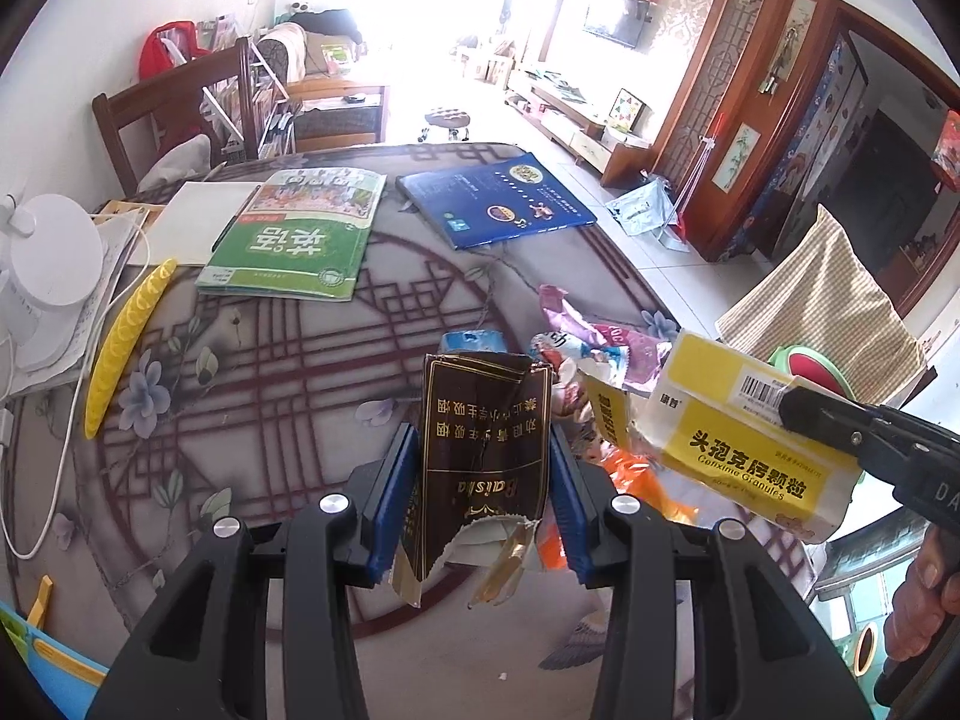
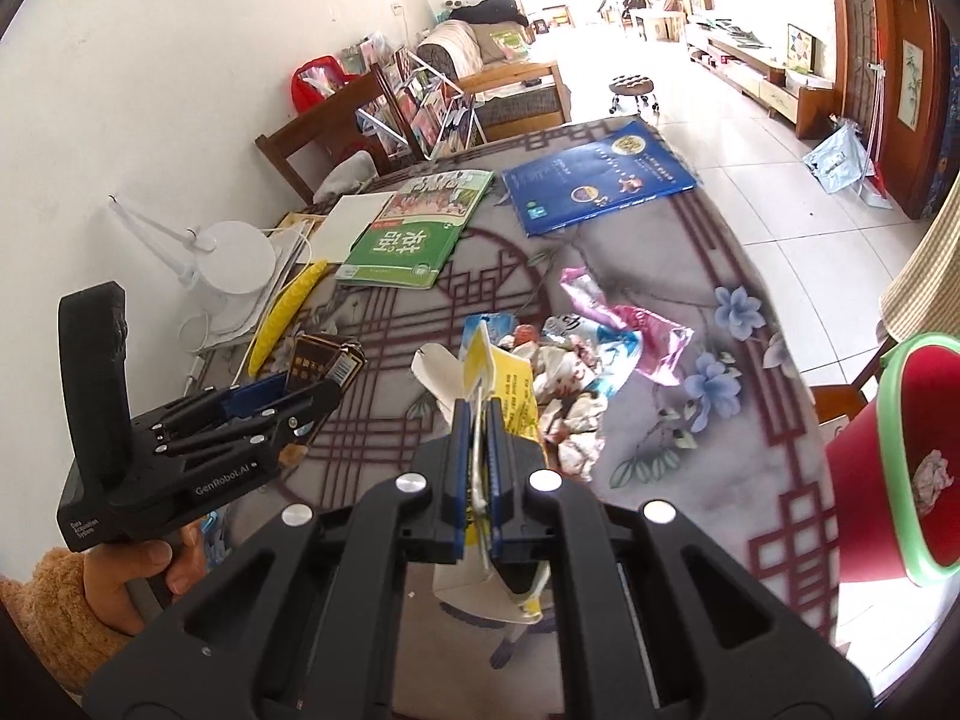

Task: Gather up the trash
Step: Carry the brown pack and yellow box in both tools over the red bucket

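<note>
My left gripper [image 1: 483, 450] is shut on a torn brown cigarette pack [image 1: 480, 456], held above the patterned table [image 1: 270, 372]. In the right wrist view that left gripper [image 2: 300, 390] shows at the left with the brown pack [image 2: 324, 363] between its fingers. My right gripper [image 2: 477, 420] is shut on a flattened yellow-and-white medicine box [image 2: 510, 387]; the same box [image 1: 738, 438] hangs at the right of the left wrist view. A heap of crumpled wrappers [image 2: 594, 354] lies on the table ahead. A red bin with a green rim [image 2: 894, 462] stands at the right edge.
A green textbook [image 1: 294, 240], a blue booklet [image 1: 498, 198], white paper and a yellow curved strip [image 1: 126, 342] lie on the far half of the table. A white lamp base [image 1: 42, 264] sits at the left. A wooden chair [image 1: 174, 102] stands behind. A striped cloth [image 1: 822, 300] hangs at right.
</note>
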